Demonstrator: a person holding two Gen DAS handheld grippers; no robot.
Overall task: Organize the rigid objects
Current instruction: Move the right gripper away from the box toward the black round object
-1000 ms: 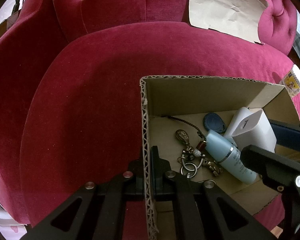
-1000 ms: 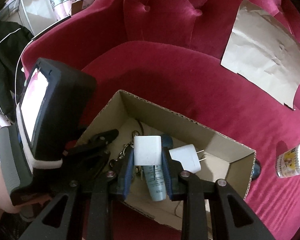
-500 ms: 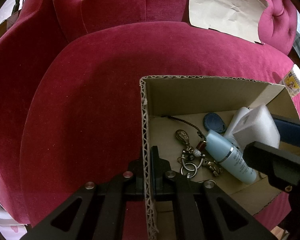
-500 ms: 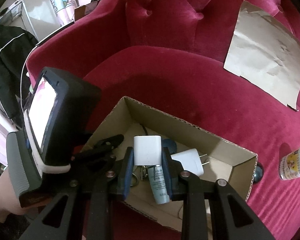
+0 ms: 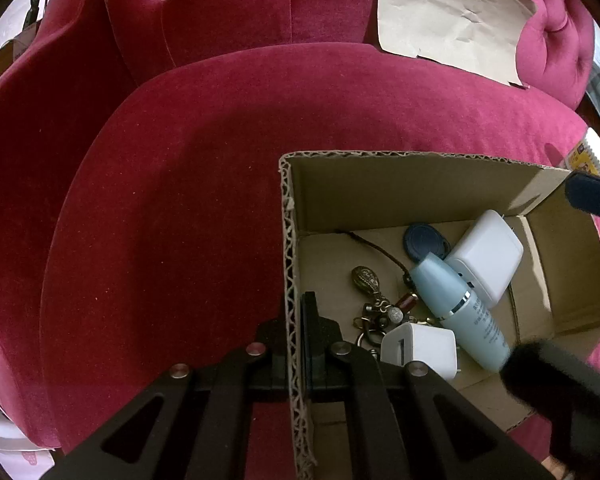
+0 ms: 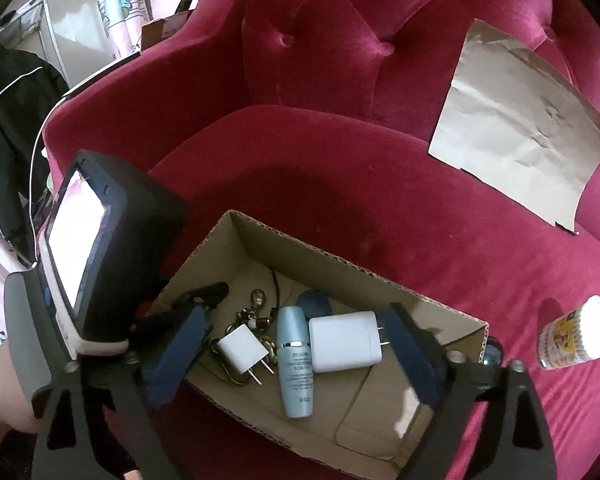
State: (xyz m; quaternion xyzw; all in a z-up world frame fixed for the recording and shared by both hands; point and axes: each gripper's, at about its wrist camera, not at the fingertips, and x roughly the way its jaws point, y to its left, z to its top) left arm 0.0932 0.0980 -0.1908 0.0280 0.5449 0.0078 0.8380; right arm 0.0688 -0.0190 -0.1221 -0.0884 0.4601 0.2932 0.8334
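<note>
An open cardboard box (image 5: pixel 288 240) (image 6: pixel 340 256) sits on a red velvet sofa. My left gripper (image 5: pixel 296 312) is shut on its left wall. In the box lie a small white charger (image 5: pixel 420 350) (image 6: pixel 242 350), a larger white charger (image 5: pixel 486 258) (image 6: pixel 344 340), a pale blue tube (image 5: pixel 456 312) (image 6: pixel 296 364), a brass keyring (image 5: pixel 366 280) (image 6: pixel 258 298) and a dark blue tag (image 5: pixel 424 240) (image 6: pixel 314 302). My right gripper (image 6: pixel 294 320) hangs over the box, its jaws opening wide. Nothing is pinched between its pads; the small charger rests below them.
A cotton swab tub (image 6: pixel 576 336) (image 5: pixel 588 156) lies on the seat right of the box. A dark shiny ball (image 6: pixel 492 354) sits at the box's right corner. A creased brown paper sheet (image 6: pixel 520 120) (image 5: pixel 452 16) leans on the backrest. Bare seat cushion (image 5: pixel 160 220) spreads left of the box.
The right gripper's jaws have spread wide and let go of the small white charger, which dropped into the box beside the keyring. The left gripper still clamps the box wall.
</note>
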